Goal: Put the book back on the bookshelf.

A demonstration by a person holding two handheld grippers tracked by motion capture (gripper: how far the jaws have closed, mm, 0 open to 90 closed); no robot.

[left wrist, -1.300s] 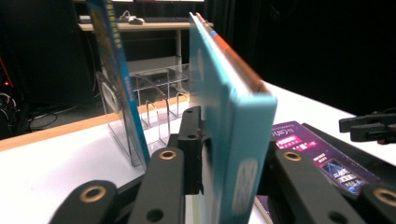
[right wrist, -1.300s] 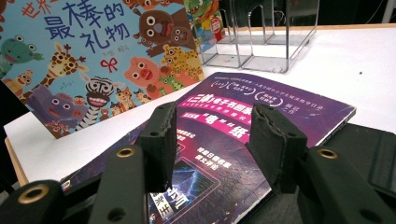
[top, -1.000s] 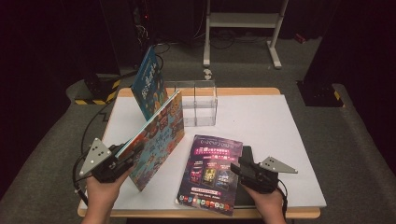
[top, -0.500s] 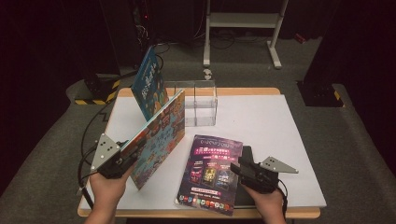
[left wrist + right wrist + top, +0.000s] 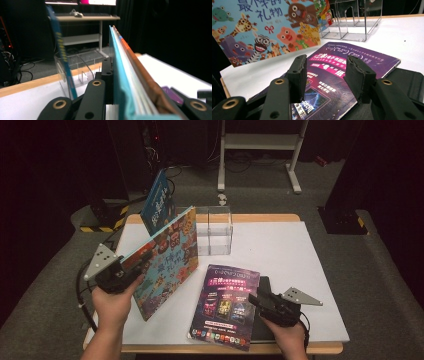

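A picture book (image 5: 167, 252) with cartoon animals on its cover stands tilted on its lower edge at the left of the table. My left gripper (image 5: 144, 257) is shut on its upper left edge, and in the left gripper view the book's page edge (image 5: 130, 75) sits between the black jaws. A purple book (image 5: 227, 302) lies flat at the front middle. My right gripper (image 5: 256, 299) hovers low over its right edge, open, and nothing lies between its fingers (image 5: 298, 72) above the purple cover (image 5: 362, 56).
A clear acrylic book holder (image 5: 215, 230) stands at the back of the white table top (image 5: 290, 255), with a blue book (image 5: 157, 202) leaning upright at its left end. A flat black case (image 5: 262, 320) lies partly under the purple book.
My left hand has risen with the picture book, lifting its gripped edge and tilting the book more upright. The right gripper has not moved.
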